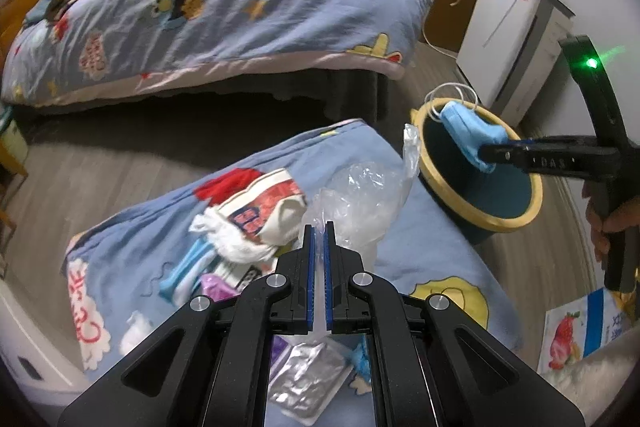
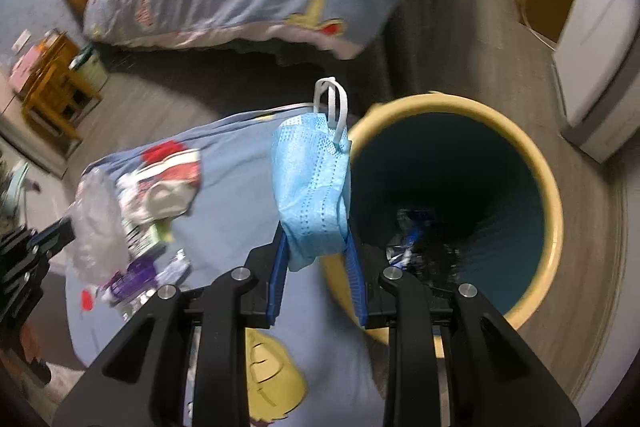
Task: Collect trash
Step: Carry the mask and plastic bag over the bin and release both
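Two grippers here. Left gripper (image 1: pixel 319 227) is pinched tight on one clear plastic bag (image 1: pixel 360 195) above the blue sheet (image 1: pixel 432 247), with its litter pile. Right gripper (image 2: pixel 316 247) is clamped on one blue mask (image 2: pixel 310 187), hanging right by the rim of one bin (image 2: pixel 552 195).

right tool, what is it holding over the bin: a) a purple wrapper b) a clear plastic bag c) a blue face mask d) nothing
c: the right tool is clamped on a blue face mask, its white ear loops sticking up, beside the rim of the bin; the clear plastic bag is in the left tool.
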Motion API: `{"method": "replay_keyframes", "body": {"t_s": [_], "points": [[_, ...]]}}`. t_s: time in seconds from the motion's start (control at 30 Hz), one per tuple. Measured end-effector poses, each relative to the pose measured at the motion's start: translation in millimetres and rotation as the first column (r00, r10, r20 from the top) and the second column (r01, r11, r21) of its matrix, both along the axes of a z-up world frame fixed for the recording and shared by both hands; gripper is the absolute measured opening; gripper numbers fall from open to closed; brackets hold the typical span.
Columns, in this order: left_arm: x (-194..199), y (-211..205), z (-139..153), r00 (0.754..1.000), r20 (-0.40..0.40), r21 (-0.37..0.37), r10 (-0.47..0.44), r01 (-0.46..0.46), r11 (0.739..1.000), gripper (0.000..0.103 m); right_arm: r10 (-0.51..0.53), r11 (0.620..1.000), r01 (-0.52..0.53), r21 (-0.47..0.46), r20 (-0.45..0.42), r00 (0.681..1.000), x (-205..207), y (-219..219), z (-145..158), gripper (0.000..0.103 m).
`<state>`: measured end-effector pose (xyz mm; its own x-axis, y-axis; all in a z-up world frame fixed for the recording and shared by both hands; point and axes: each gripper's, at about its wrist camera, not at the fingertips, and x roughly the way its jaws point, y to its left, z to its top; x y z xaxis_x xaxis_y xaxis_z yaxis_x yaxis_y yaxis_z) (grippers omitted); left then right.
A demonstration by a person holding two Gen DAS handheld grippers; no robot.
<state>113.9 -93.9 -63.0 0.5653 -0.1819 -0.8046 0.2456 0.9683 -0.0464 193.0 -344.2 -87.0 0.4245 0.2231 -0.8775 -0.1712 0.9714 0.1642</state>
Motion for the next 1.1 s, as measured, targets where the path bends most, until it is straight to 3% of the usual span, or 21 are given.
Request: {"method": "replay_keyframes", "body": {"t_s": [0.3,0.57,1.1], "points": [[18,-28,-4,0.999,0.010,0.018,-0.044,0.044,0.999,0.005,-0.123,0.991,0.122,-0.062,-0.008,0.992,19,-44,-18,0.026],[29,-68,-1,0.994,0.047,0.047,-0.097,0.095,0.994,0.005,-0.219,0.975,0.218,-0.036,-0.045,0.975,29,-80,-33,0.027],[81,-167,-28,0.983,0.044,-0.070,-0.180,0.183,0.981,0.005,-0.377,0.921,0.385,0.054,-0.118,0.919,26,-133,-51,0.029]]}}
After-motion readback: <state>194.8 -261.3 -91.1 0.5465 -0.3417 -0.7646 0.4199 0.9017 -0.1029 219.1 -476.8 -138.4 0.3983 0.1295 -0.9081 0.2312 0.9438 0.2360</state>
